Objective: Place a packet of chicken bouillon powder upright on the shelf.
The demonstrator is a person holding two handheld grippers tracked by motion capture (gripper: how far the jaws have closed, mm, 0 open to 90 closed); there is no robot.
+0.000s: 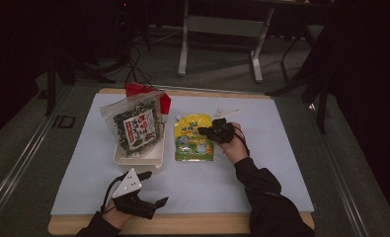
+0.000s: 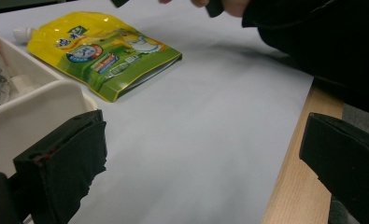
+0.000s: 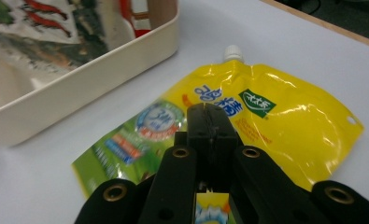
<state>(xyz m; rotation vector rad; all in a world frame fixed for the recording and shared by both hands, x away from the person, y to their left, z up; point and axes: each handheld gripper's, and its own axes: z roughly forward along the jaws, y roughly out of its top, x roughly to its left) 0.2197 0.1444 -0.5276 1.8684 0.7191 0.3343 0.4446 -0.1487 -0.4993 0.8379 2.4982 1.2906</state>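
Note:
A yellow and green spouted pouch lies flat on the white table cover, just right of a cream tray. My right gripper is shut, its jaws pressed together just over the pouch's printed face; nothing shows between them. Near the table's front edge, my left gripper stands open beside the tray's near corner, with bare cover between its jaws.
A clear bag of dark snack with a red-and-white label stands in the tray, a red packet behind it. A small white strip lies at the back. The wooden table edge runs close on the left gripper's right.

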